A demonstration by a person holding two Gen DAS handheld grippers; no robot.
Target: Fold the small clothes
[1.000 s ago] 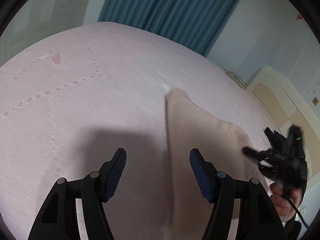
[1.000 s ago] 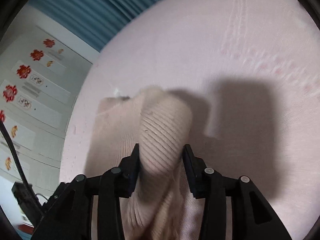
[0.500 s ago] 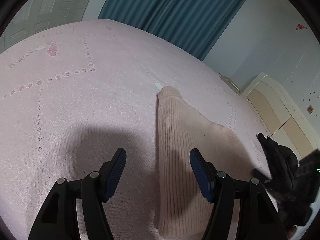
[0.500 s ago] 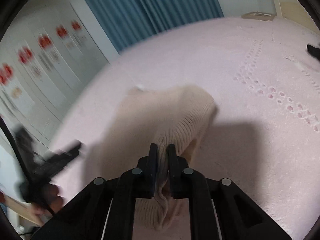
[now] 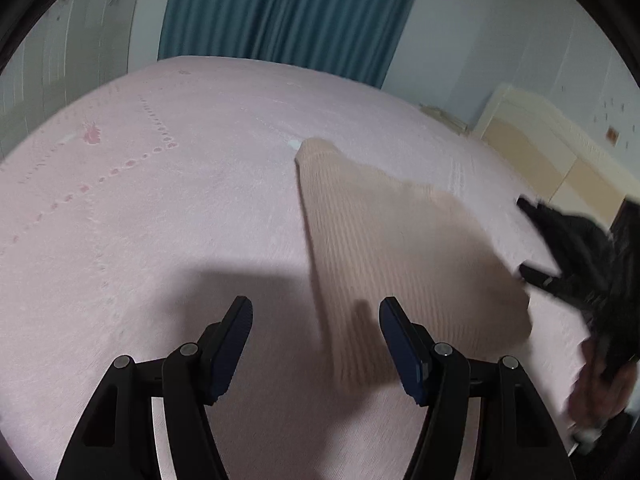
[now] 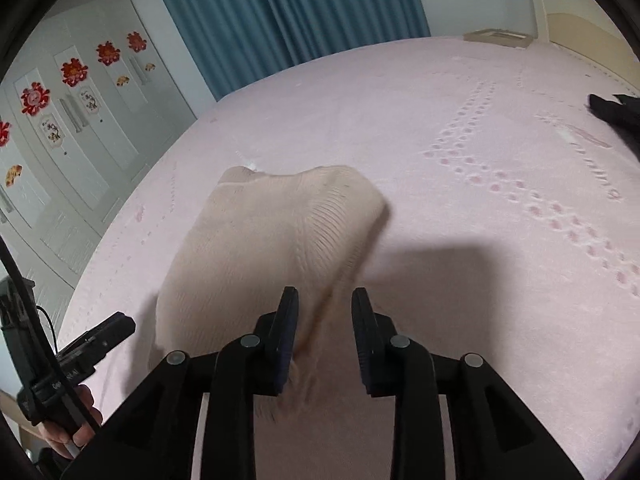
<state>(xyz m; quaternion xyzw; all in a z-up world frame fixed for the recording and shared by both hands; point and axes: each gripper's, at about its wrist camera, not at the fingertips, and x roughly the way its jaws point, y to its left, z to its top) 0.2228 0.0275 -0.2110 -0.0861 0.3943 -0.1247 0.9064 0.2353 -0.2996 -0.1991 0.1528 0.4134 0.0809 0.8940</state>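
A moment ago the right gripper (image 6: pixel 325 322) had its jaws pinched tight on a fold of the beige ribbed knit garment (image 6: pixel 276 240); now the jaws are opening, and the cloth's near edge sits loosely in the gap, blurred, with the pads no longer pressing it. The garment has dropped back onto the pink bedspread (image 6: pixel 460 128) with one flap laid over itself, so I would judge this fold just placed and let go.

The left gripper (image 5: pixel 316 340) hovers with its jaws parted wide and nothing between them; it has drifted sideways, and the garment's long edge now runs just past its right pad.

The knit is soft and finely ribbed, a tapering shape with a narrow cuff-like end (image 5: pixel 314 148) pointing toward the teal curtain (image 5: pixel 288 12). The bedspread is matte, quilted with dotted stitch lines. The next crease probably wants both hands.
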